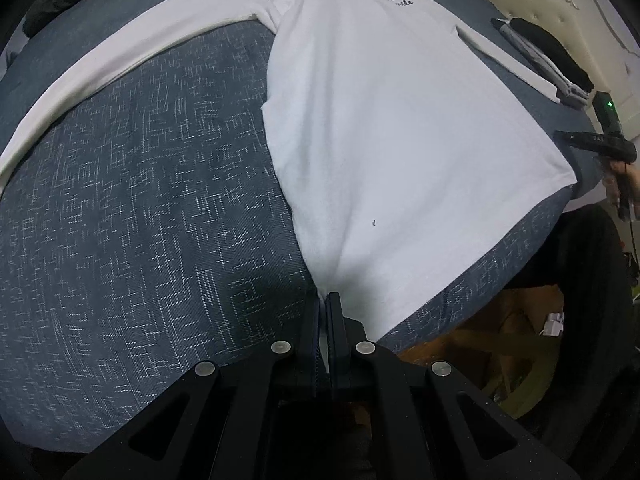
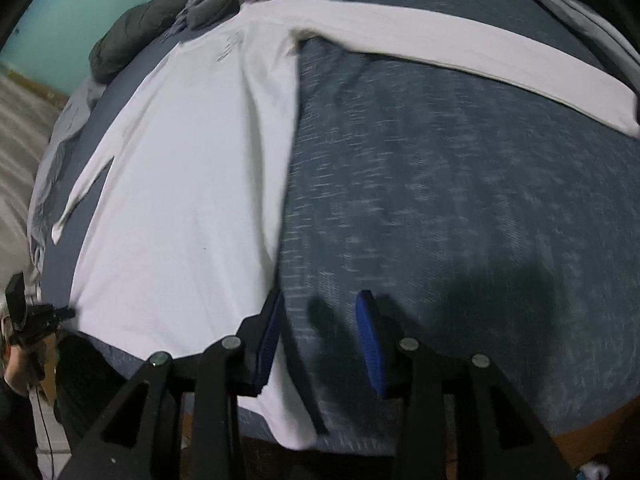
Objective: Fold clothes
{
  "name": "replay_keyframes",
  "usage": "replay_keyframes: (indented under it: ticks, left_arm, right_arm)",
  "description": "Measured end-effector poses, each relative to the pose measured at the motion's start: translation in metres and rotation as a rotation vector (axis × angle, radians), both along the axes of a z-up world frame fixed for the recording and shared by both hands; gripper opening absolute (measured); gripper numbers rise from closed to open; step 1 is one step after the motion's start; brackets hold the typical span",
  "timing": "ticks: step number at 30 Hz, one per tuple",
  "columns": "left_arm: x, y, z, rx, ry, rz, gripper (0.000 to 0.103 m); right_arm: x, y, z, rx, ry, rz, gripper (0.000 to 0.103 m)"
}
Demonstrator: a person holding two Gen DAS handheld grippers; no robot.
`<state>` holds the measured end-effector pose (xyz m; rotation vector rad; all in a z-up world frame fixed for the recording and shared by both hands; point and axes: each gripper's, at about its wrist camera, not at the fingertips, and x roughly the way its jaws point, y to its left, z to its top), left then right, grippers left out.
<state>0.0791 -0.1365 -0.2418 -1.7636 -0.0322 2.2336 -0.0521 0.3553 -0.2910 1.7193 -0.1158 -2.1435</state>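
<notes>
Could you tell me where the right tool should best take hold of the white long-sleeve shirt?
Probably the near hem corner of the white long-sleeve shirt, approached from the bed's edge. It overhangs there beside the open right tool; the left tool already pinches the opposite corner.

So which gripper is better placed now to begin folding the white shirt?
Left. The left gripper is shut on the white shirt hem; the right gripper is open beside its corner, holding nothing.
</notes>
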Motion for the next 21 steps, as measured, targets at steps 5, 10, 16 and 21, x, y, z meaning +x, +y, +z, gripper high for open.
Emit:
replay_keyframes:
  ticks: [5,10,16,21]
  left_arm:
    - [0.001,0.001,0.003,0.001,0.004,-0.006,0.003]
    - [0.002,-0.002,0.002,0.005,0.000,-0.001,0.003]
    - [0.005,-0.004,0.001,0.011,-0.001,-0.001,0.003]
    - [0.008,-0.004,0.002,0.015,0.000,0.000,0.003]
  right_arm:
    - [0.009,-0.039,-0.004,0.092,0.008,0.160,0.016]
    - [0.023,-0.067,0.005,0.049,0.025,0.279,0.013]
    - [0.018,-0.061,0.018,-0.010,0.040,0.246,0.013]
    - [-0.007,-0.024,0.014,0.004,0.006,0.043,0.014]
